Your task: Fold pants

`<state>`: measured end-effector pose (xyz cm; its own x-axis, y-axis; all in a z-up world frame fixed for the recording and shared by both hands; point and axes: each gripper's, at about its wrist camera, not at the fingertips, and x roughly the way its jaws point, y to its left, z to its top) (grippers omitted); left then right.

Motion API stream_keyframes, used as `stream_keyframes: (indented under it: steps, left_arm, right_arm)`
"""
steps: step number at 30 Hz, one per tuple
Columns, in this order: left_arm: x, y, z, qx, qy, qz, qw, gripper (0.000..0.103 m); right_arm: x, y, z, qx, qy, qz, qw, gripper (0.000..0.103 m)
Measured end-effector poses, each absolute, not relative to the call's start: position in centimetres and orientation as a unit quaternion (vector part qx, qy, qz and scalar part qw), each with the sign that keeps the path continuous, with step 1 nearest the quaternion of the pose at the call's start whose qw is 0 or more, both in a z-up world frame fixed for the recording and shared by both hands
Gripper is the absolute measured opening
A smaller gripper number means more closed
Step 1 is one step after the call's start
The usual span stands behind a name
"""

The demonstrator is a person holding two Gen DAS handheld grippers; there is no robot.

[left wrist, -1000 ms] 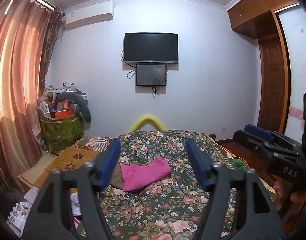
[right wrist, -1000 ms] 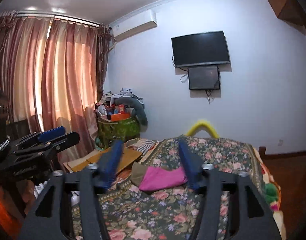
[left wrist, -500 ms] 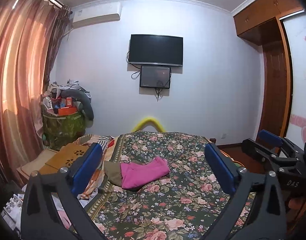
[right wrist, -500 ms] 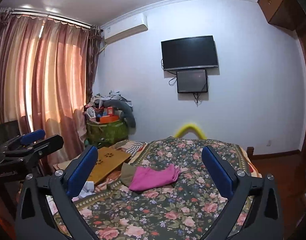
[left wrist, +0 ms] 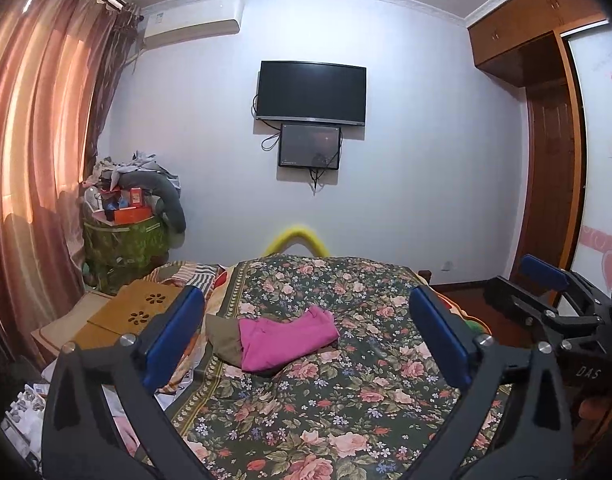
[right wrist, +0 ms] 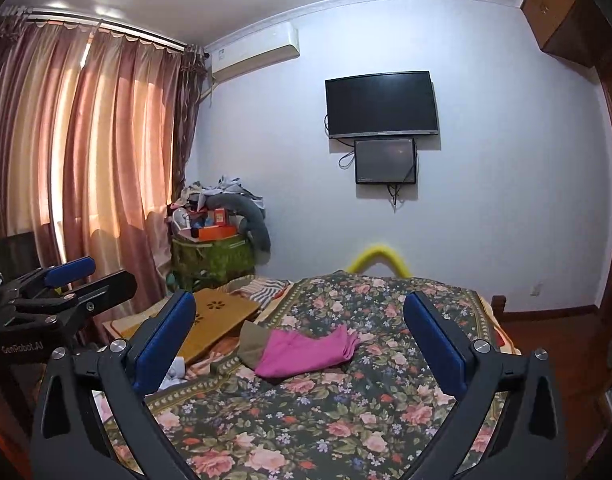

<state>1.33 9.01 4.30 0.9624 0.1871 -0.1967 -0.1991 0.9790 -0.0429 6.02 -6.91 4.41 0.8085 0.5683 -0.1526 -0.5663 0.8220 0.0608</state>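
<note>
A soft magenta pair of pants [left wrist: 287,338] lies folded into a rumpled slab on the dark floral bedspread [left wrist: 346,412], its left edge overlapping an olive-brown cloth [left wrist: 223,336]. Both tools are matte black frames with flat blue pads. The left gripper [left wrist: 306,338] has its jaws spread wide with nothing between them, held above the near part of the bed; the pants lie farther off, seen through the gap. The right gripper [right wrist: 299,340] is likewise wide apart and empty, the pants [right wrist: 306,350] again beyond its tips and nearer its left pad. Left of the bed sits a tan wooden board [right wrist: 215,318] with flower-shaped cut-outs. The left view shows the wooden wardrobe [left wrist: 546,120] and the right gripper at its right edge; the right view shows more of the pleated pink curtains [right wrist: 85,152] and the left gripper at its left edge
</note>
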Motion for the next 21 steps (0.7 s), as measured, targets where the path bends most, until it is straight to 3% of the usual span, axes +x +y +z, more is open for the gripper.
stream_keyframes:
  steps: [21]
  left_arm:
    - [1.56,9.55,4.17,-0.037,0.102,0.095,0.990,0.103]
  right_arm:
    - [5.94,-7.34,4.51,0.011,0.085,0.297,0.951,0.103]
